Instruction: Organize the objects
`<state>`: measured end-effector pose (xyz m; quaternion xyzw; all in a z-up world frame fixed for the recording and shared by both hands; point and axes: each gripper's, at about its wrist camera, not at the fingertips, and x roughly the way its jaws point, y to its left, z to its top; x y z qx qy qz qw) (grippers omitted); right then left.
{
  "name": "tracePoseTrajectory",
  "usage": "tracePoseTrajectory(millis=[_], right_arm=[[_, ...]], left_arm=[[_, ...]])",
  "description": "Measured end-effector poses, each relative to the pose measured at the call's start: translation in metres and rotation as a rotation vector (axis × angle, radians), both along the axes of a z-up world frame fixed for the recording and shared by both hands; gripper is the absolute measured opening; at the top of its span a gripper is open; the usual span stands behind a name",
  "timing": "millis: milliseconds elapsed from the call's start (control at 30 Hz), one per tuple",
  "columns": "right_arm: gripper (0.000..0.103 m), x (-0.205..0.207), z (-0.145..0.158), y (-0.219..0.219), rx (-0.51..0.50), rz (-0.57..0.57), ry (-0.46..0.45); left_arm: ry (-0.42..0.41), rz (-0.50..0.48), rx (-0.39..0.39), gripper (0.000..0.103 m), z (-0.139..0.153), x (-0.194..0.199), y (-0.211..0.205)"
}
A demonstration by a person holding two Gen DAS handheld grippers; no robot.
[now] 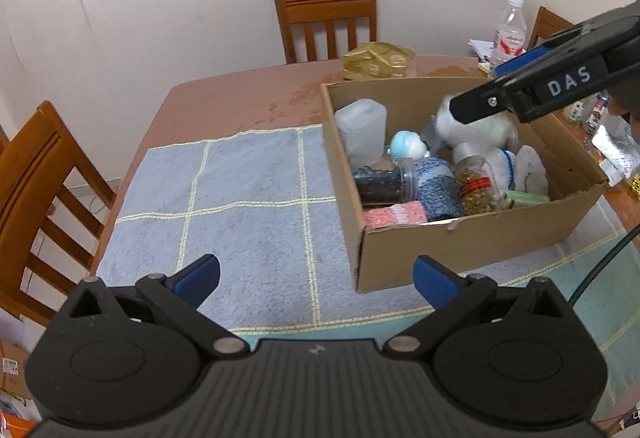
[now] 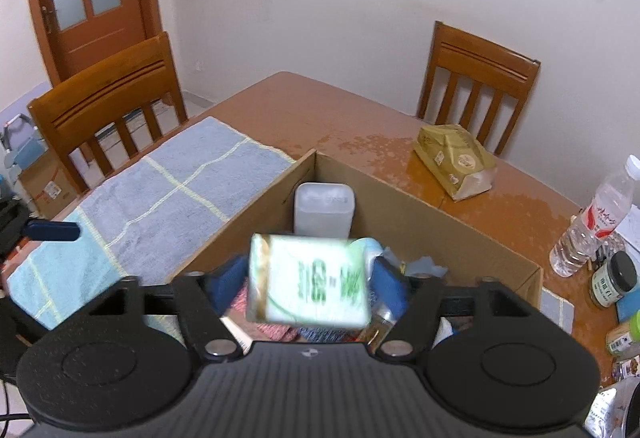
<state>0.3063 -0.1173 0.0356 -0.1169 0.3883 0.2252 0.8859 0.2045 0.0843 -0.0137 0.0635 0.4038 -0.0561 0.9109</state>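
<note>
Right claw (image 2: pixel 310 276): jaws apart, blue pads standing just clear of a white-and-green packet (image 2: pixel 308 284) that sits blurred between them – by my reading no longer gripped
Left claw (image 1: pixel 316 274): open and empty, over the blue towel (image 1: pixel 240 178)
Packet's place: above the near end of the cardboard box (image 1: pixel 460 242), which stands on the towel on the bench (image 1: pixel 248 90)
Risk, landing: the box is already crowded, so the packet may land on edge atop the gold-filled jar (image 1: pixel 476 186) or the knitted rolls and slide about
Risk, rim: a loose packet this close to the near wall could clip it and tumble out onto the towel
Risk, claw: the fingers hang low over the contents – dipping further could knock the white container (image 1: pixel 362 126)
Writing, claw: "DAS" in white on the right claw's side
Writing, packet: green print, too blurred to read
Writing, bottle (image 2: pixel 592 226): red label, not legible
</note>
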Motion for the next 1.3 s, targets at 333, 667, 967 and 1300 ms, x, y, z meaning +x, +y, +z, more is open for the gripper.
tracePoseTrajectory(millis=[333,667,967,1300], right_arm=[[0.103,0.000,0.003,-0.014,-0.015,-0.112,-0.001],[0.103,-0.010,-0.002,-0.043,-0.026,-0.260,0.110],[0.103,-0.037,-0.034,-0.070,0.031,-0.448,0.261],[0.103,-0.066,-0.033,-0.078,0.045,-0.510,0.321]], left_arm=[[-0.015,-0.009,0.032,0.102,0.002,0.003,-0.004],[0.002,0.039,-0.010,0.102,0.017,0.017,-0.024],[0.142,0.129,-0.101,0.102,0.007,0.021,-0.043],[0.212,0.136,-0.066,0.102,0.019,0.015,-0.064]])
